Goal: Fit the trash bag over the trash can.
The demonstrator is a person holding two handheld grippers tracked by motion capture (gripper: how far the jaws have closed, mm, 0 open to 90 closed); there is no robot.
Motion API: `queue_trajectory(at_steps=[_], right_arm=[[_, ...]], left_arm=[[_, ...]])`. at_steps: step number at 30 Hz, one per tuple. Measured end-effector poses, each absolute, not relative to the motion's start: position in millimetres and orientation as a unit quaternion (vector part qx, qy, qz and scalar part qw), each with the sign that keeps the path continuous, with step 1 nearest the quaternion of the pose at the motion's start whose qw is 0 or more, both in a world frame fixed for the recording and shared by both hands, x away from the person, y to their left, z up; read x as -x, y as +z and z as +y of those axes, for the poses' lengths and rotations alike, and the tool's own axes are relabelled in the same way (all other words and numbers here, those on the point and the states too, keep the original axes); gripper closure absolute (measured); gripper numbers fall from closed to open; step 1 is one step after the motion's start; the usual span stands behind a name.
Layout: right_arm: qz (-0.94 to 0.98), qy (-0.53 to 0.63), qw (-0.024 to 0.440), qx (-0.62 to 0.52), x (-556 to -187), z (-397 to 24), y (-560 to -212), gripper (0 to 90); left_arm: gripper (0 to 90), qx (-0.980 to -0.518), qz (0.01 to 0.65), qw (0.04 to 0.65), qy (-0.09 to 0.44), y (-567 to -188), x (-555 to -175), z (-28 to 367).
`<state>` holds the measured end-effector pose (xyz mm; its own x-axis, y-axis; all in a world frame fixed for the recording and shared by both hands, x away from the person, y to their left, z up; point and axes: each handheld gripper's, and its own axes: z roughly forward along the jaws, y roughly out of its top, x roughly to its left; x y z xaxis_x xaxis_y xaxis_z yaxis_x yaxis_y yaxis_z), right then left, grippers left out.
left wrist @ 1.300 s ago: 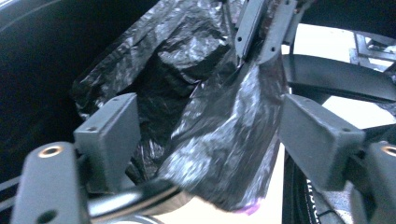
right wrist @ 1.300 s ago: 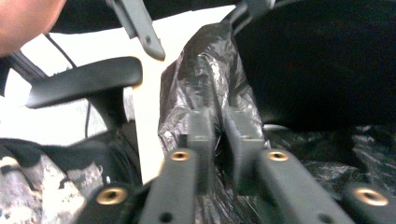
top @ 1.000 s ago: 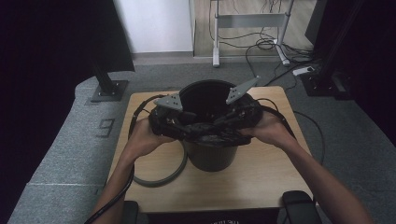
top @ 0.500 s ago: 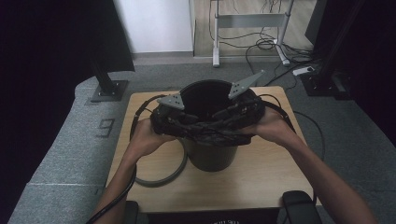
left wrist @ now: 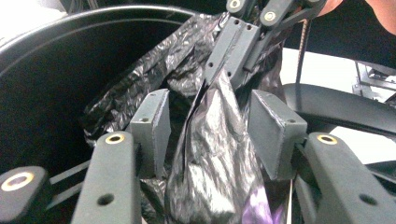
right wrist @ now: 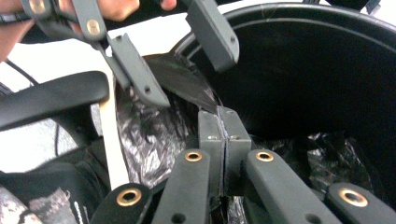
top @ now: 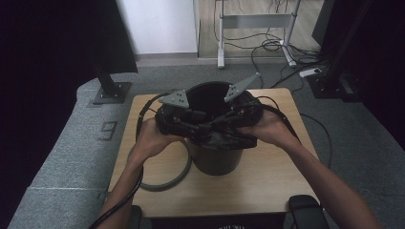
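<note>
Table (top: pixel 267 186): wooden, carries black bucket (top: pixel 217 160).
Right hand-held gripper (right wrist: pixel 223 122): pinching bin bag (left wrist: pixel 219 154), holding its edge taut.
Left hand-held gripper (left wrist: pixel 208 133): spread around bag, jaws just reopened, likely to separate layers.

My left gripper (left wrist: pixel 208 135) stands half open, jaws just widening; at its twelve o'clock my right gripper (right wrist: pixel 223 116) is pinched tight.

Both hand-held grippers meet over the black bucket (top: pixel 217 152) on the wooden table (top: pixel 267 186).
</note>
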<state>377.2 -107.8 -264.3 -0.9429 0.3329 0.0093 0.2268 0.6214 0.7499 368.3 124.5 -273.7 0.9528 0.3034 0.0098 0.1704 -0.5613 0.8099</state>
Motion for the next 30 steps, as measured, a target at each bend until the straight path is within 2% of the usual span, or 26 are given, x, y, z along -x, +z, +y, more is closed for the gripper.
queue_trajectory(at_steps=[2, 6, 12, 15, 17, 19, 25, 30], right_arm=[[0.894, 0.413, 0.063, -0.159, -379.0, -107.8, -261.5, 88.3], [0.892, 0.416, 0.059, -0.166, -383.9, -108.8, -257.2, 88.3], [0.897, 0.404, 0.058, -0.169, -388.7, -109.5, -261.1, 87.1], [0.897, 0.401, 0.071, -0.170, -388.5, -107.6, -260.2, 72.6], [0.893, 0.407, 0.081, -0.174, -387.4, -109.1, -254.7, 64.8], [0.891, 0.412, 0.085, -0.171, -385.6, -110.7, -248.1, 61.9], [0.893, 0.420, 0.071, -0.144, -374.7, -104.3, -235.9, 59.0], [0.904, 0.404, 0.052, -0.128, -371.5, -88.4, -245.6, 57.1]], left_arm=[[51.8, -0.885, 0.133, 0.440, 0.077, -273.8, -369.5, 121.0], [61.7, -0.889, 0.156, 0.419, 0.102, -273.6, -373.2, 121.4], [78.2, -0.889, 0.180, 0.410, 0.094, -273.0, -379.4, 128.2], [83.9, -0.897, 0.188, 0.389, 0.097, -274.6, -383.1, 126.4], [85.0, -0.896, 0.199, 0.388, 0.088, -275.4, -387.5, 127.6], [85.3, -0.892, 0.211, 0.392, 0.079, -275.7, -391.8, 129.7], [85.3, -0.888, 0.219, 0.399, 0.069, -275.0, -399.0, 131.0], [85.0, -0.884, 0.222, 0.406, 0.060, -274.0, -400.2, 130.7]])
